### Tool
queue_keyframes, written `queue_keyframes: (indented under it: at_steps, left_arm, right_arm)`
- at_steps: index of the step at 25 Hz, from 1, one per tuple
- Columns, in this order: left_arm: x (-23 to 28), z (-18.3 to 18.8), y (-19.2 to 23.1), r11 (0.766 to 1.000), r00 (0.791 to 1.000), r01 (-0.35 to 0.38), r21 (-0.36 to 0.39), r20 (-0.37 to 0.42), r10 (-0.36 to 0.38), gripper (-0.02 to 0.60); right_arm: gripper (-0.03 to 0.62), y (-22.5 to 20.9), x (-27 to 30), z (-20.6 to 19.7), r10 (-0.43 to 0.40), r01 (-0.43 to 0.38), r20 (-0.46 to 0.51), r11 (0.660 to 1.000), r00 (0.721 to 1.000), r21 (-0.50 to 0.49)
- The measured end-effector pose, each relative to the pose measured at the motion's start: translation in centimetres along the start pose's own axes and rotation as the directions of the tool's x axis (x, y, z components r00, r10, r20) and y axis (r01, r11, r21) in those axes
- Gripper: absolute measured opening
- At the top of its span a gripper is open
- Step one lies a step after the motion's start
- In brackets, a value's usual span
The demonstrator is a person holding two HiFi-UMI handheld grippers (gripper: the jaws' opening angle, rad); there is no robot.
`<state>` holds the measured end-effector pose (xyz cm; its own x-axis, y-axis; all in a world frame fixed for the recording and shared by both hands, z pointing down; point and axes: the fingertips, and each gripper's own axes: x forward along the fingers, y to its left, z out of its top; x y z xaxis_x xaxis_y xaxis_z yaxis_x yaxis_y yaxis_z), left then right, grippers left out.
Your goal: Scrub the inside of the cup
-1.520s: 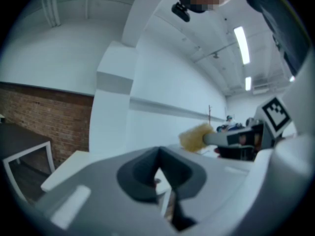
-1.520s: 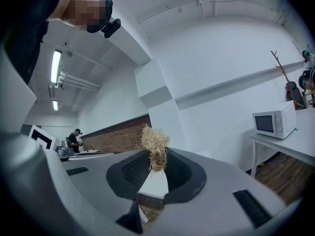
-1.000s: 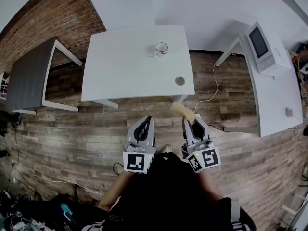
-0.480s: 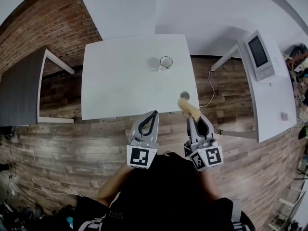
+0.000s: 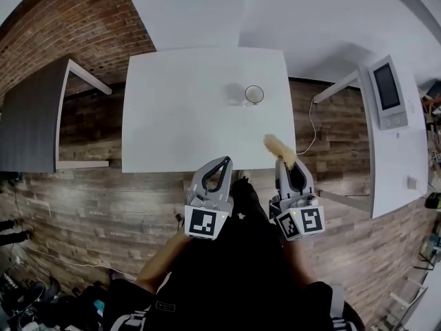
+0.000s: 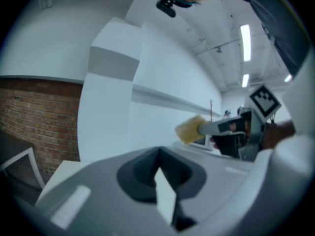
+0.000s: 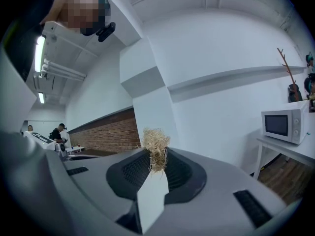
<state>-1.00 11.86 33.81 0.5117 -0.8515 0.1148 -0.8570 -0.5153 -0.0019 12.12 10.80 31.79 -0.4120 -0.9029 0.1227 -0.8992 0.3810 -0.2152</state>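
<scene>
Your right gripper [image 5: 288,165] jaws clamped on straw scrubber [image 5: 278,145]; left gripper [image 5: 222,164] jaws closed, empty; cup [image 5: 253,94] on worktop [image 5: 172,116].

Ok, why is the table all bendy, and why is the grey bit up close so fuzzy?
Head view: the wide lens bows the white table. Left gripper view: the shut jaws sit too near the camera, so they blur; corners go black. Right gripper view: black corners too, the scrubber sharper.
</scene>
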Motion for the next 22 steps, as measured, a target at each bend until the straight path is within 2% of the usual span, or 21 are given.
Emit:
queue_keyframes:
  at_steps: [5,9,12,14,17,22]
  left_arm:
    - [4.1,-0.1,1.0,0.999,0.999,-0.048,-0.009,-0.009,0.048,0.003]
    - [8.1,-0.9,1.5,0.994,0.995,-0.09,0.063,-0.044,0.093,0.003]
    - [11.1,-1.3,1.9,0.991,0.989,-0.128,0.028,-0.068,0.129,0.003]
    - [12.7,-1.2,2.3,0.988,0.986,-0.148,0.033,-0.07,0.15,0.003]
    - [14.7,-1.5,2.7,0.985,0.984,-0.152,0.088,-0.082,0.159,0.003]
    - [16.6,-4.4,4.3,0.99,0.978,-0.132,0.052,-0.154,0.139,0.003]
  right_arm:
    - [0.057,-3.7,3.7,0.6,0.025,-0.025,-0.009,1.0,1.0,-0.008]
    - [0.055,-6.6,7.1,0.7,0.088,-0.088,-0.038,0.996,0.995,-0.003]
    - [0.057,-8.7,9.7,1.2,0.142,-0.143,-0.051,0.99,0.988,-0.005]
    - [0.057,-9.9,11.1,1.5,0.165,-0.166,-0.061,0.986,0.984,-0.011]
    - [0.057,-11.5,13.0,1.1,0.176,-0.178,-0.098,0.984,0.98,-0.017]
    - [0.057,-12.7,15.6,-0.3,0.166,-0.17,-0.165,0.985,0.972,-0.01]
